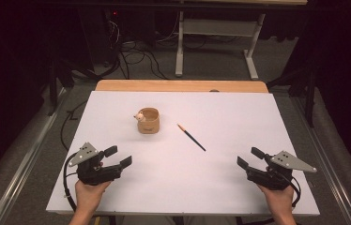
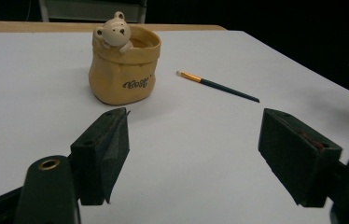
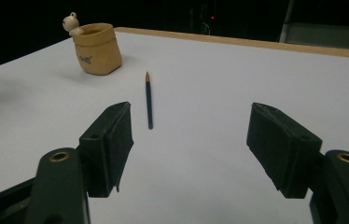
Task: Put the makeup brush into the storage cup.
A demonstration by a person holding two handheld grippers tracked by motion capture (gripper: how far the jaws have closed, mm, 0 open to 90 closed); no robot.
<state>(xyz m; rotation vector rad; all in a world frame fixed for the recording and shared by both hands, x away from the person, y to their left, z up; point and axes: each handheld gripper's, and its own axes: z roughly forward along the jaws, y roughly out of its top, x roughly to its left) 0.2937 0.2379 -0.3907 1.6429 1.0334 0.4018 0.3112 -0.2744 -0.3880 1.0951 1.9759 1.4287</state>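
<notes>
1. The bench (image 1: 239,187) has a smooth white top, so anything thin lying on it leaves you little room to get underneath
2. The pot (image 1: 148,120), a tan one with a little bear on its rim, stands upright near the middle; it looks rigid, heavyish and breakable, so grip its wall gently
3. Your left tongs (image 1: 118,157) and right tongs (image 1: 250,157) rest near you, both released and holding nothing
4. The brush (image 1: 191,137) lies flat just right of the pot: light, stiff, likely to roll; pinch it mid-handle
</notes>
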